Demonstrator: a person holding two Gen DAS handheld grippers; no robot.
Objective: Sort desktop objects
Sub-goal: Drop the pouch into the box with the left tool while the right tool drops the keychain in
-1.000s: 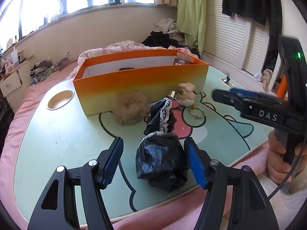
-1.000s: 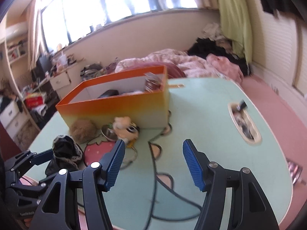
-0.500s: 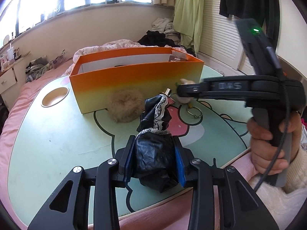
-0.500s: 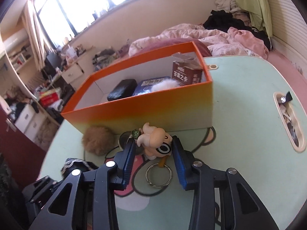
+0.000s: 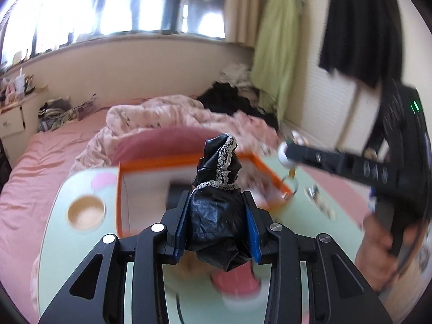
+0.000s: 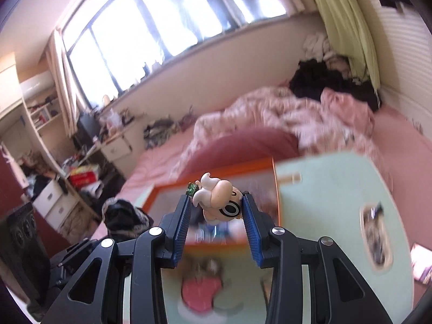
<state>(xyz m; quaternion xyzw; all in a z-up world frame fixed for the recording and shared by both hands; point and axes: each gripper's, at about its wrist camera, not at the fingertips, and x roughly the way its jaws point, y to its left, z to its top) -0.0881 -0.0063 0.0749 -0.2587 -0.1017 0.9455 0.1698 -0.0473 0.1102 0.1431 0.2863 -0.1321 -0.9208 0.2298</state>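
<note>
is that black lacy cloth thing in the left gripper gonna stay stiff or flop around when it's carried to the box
Probably floppy: the black lace-trimmed cloth bulges and creases between the left gripper pads, and its lower end sags below them. The upper part stands up, so it seems bunched. It looks light, and soft enough to drop safely into the orange box.

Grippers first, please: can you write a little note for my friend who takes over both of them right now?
Left gripper: shut on the black lace-trimmed cloth, held up over the orange box.
Right gripper: shut on the little doll keychain, also raised by the box.
Done: both things picked up off the green table.
Left: drop each into the box. The rest of the tabletop is too blurred to check.
</note>
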